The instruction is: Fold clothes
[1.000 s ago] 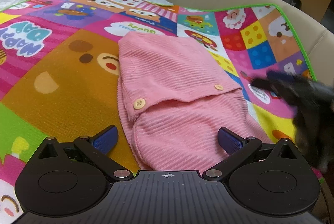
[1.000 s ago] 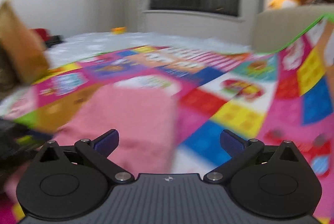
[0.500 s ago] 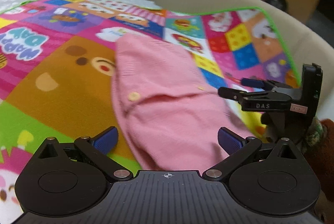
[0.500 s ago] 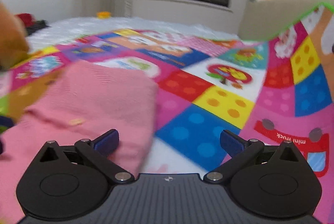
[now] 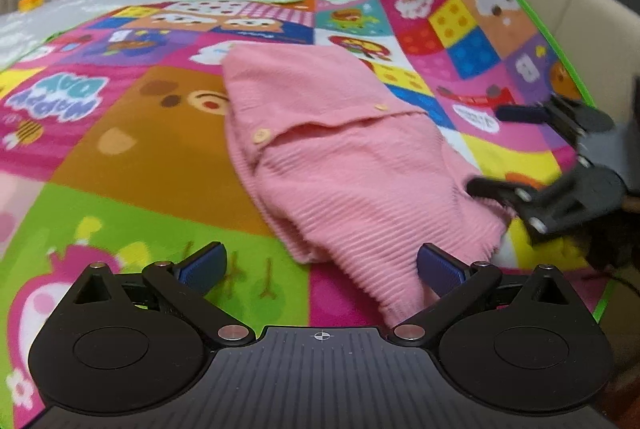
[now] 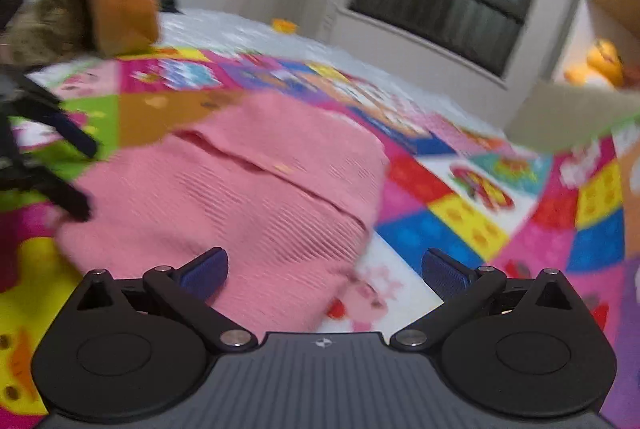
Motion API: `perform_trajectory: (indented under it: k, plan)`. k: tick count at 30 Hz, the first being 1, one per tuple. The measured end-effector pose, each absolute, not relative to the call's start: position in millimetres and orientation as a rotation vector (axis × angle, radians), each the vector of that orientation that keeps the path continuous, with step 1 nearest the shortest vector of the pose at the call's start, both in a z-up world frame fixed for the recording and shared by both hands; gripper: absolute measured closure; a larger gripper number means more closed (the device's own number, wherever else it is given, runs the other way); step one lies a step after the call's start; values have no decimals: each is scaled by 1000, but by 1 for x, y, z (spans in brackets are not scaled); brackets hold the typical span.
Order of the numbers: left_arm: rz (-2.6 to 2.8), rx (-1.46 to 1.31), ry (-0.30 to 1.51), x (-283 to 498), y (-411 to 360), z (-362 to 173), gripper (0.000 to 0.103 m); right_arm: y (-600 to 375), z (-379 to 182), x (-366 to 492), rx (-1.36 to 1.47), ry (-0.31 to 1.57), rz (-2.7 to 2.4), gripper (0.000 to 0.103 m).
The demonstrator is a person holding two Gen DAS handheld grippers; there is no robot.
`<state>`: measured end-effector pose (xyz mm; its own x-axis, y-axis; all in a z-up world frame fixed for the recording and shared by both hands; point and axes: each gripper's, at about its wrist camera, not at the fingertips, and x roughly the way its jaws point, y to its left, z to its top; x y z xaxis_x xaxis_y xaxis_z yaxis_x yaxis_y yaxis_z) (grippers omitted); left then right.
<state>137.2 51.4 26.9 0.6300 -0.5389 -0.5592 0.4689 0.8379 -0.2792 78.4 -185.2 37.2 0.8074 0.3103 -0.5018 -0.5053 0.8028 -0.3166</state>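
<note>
Pink ribbed garment (image 5: 352, 165) lies folded on a colourful play mat (image 5: 132, 149).
Left gripper (image 5: 320, 265) and right gripper (image 6: 324, 269) both gape wide, holding nothing.

pink ribbed garment (image 5: 352, 165), multicoloured cartoon mat (image 5: 120, 157)

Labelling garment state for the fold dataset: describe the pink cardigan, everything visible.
The pink cardigan looks like ribbed knit, partly folded, lying flat on the colourful play mat. A flap crosses it diagonally, with two pale buttons along its edge. Both open grippers are at its near hem: the left gripper at one corner, the right gripper at the other. Neither has closed on it.
</note>
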Motion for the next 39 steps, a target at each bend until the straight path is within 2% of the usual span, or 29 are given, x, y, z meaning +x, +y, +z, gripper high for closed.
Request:
perform_trajectory:
  k: [6,11,20,24,27,32,39]
  plan:
    - [-655,-231,604,169,59,55,0,-177,36,79,-450,426,489,0]
    - [-715,-327,568,206,59,71,0,-198,60,120,-222,491,520,0]
    - [-679,-597,697,298,73,12,0,-230,62,256,-1,573,313,0]
    - [-608,-607,737,312,82,-13,0,-203,24,311,-159,667,288,0]
    - [-601,-571,729,312,84,-16,0,-203,6,323,-153,697,277,0]
    - [-492,-422,694,281,85,3,0,-214,27,278,-225,616,237,0]
    - [-362,-250,608,189,108,26,0,-196,54,129,-534,445,543,0]
